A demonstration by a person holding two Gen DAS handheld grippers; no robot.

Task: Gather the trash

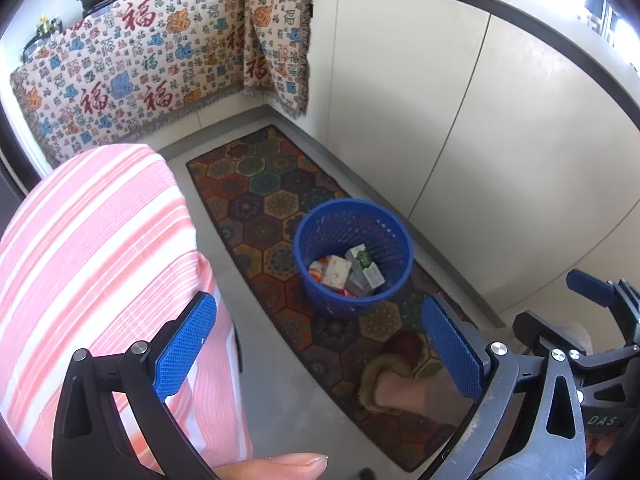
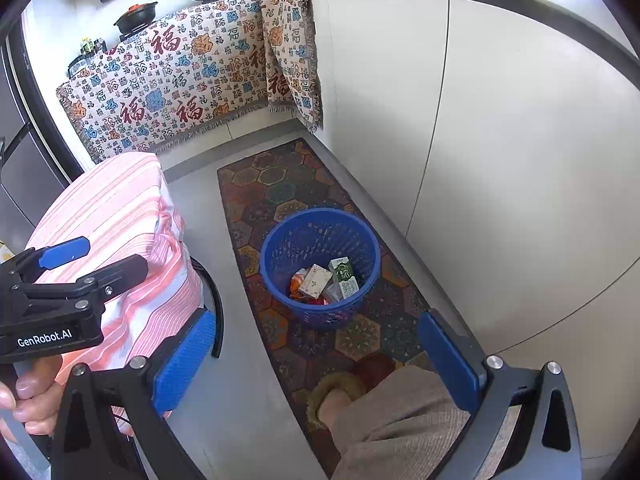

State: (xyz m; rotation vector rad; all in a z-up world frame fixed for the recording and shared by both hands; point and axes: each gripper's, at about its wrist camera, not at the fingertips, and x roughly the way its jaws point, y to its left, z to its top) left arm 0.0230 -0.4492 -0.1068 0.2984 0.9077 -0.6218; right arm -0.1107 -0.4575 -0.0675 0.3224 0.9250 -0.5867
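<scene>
Both grippers, left [image 1: 320,344] and right [image 2: 316,354], are hanging open and empty above the bin [image 2: 320,266]; the person should be scanning for leftover trash.

One blue basket [image 1: 394,280] holding perhaps four cartons [image 1: 364,266], one rug [image 1: 256,184].

Left gripper [image 1: 320,344] at bottom of frame, blue pads spread wide, nothing between them. Blue mesh basket [image 1: 353,254] at centre right, standing on patterned hexagon rug [image 1: 256,196]. Inside basket: cartons [image 1: 364,270] and small wrappers, jumbled. Pink striped cloth [image 1: 96,264] fills left side. Right gripper [image 1: 592,312] partly visible at right edge, jaws apart. Slippered foot [image 1: 396,384] on rug, lower centre. Patterned blanket [image 1: 132,72] draped across upper left.
</scene>
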